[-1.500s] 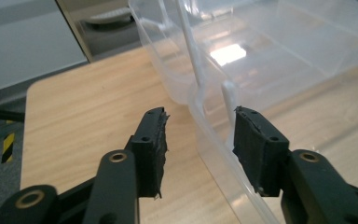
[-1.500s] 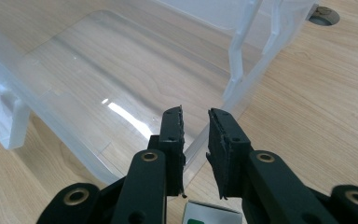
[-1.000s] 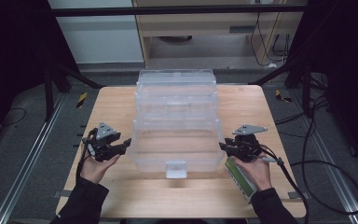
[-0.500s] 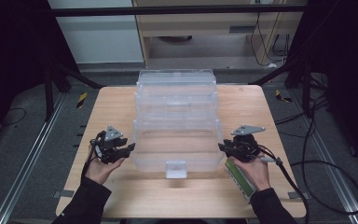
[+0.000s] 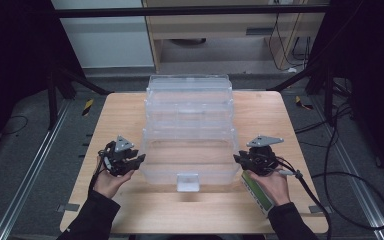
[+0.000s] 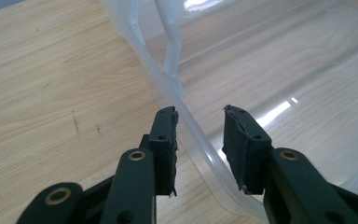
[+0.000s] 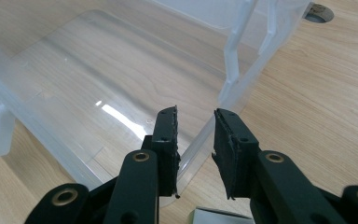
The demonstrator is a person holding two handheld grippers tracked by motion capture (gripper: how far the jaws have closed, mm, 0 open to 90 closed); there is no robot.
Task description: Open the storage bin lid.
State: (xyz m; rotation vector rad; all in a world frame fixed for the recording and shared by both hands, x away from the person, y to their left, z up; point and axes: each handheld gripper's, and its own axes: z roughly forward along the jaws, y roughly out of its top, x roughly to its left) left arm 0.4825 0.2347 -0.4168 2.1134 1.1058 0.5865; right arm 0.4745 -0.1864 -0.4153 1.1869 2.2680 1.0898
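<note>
A: Where does the work stand?

B: The clear bin [image 5: 189, 145] sits mid-table, its near end close to the table's [image 5: 115, 115] front edge, stepped tiers rising toward the far edge. Both grippers are set on its lowest tray, one per side.

A: Gripped yet?

B: Not firmly, I judge. The left gripper [image 6: 199, 135] has just been closing; its jaws straddle the left rim with a gap showing on each side. The right gripper [image 7: 196, 135] straddles the right rim, jaws partly spread; whether the pads press it I cannot tell.

A: What's left?

B: Finish the pinch on both rims, then move the tray. It rests flat on the table.
</note>
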